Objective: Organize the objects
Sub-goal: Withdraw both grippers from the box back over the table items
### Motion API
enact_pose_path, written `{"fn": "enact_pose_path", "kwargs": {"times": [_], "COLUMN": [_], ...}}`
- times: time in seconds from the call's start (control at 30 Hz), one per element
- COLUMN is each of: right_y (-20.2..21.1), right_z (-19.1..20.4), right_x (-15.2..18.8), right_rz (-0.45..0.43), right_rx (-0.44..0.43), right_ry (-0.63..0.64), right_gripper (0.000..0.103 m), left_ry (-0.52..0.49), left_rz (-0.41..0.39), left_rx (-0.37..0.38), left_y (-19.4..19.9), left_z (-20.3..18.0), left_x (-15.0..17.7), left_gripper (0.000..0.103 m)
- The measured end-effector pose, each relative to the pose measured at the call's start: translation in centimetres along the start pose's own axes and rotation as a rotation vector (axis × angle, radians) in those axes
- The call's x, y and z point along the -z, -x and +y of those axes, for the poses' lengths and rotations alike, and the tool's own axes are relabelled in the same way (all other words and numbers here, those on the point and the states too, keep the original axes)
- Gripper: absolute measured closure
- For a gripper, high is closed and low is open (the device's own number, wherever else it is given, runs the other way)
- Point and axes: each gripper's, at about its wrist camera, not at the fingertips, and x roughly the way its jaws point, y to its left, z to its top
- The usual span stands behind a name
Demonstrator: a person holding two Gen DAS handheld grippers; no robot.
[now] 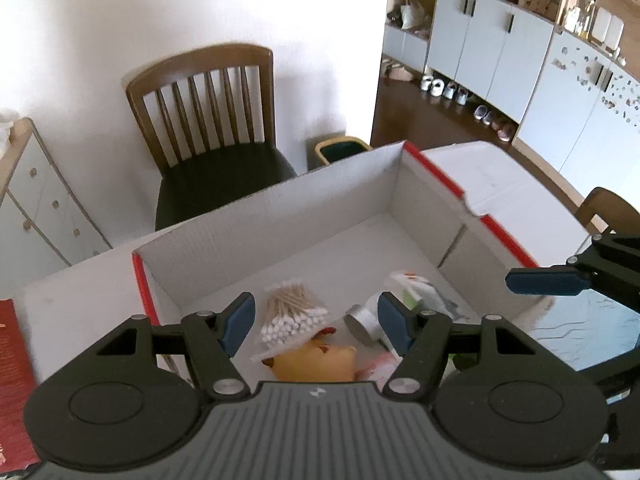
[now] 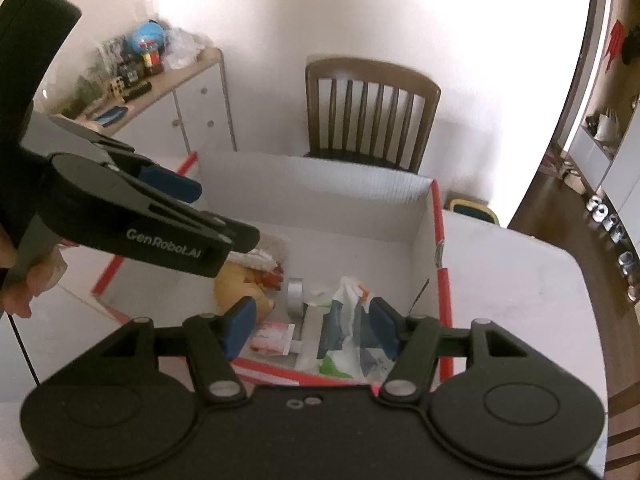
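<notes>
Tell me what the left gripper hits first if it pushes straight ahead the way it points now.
Most likely the bag of cotton swabs in the cardboard box: it lies between the left gripper's open jaws, atop the yellow toy. Depth is unclear; the silver tape roll lies just right.

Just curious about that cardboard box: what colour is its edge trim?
Red, along the rim of the white box. It shows best in the right wrist view.

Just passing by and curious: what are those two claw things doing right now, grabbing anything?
Left gripper: open, holding nothing, above the box.
Right gripper: open, holding nothing, above the same box.
</notes>
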Motion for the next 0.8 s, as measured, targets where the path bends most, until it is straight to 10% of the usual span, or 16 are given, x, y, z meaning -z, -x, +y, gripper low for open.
{"fn": "enact_pose_path", "kwargs": {"times": [0.8], "right_y": [11.2], "right_z": [-0.5], "right_x": [5.6], "right_rz": [-0.1], "right_rx": [-0.062], "right_ry": [0.07], "right_gripper": [0.027], "left_ry": [0.013], "left_rz": [-0.121], "left_rx": [-0.01], "left_y": [12.4], "left_z": [-6.3], "left_x": [6.2], "left_gripper": [0.036]}}
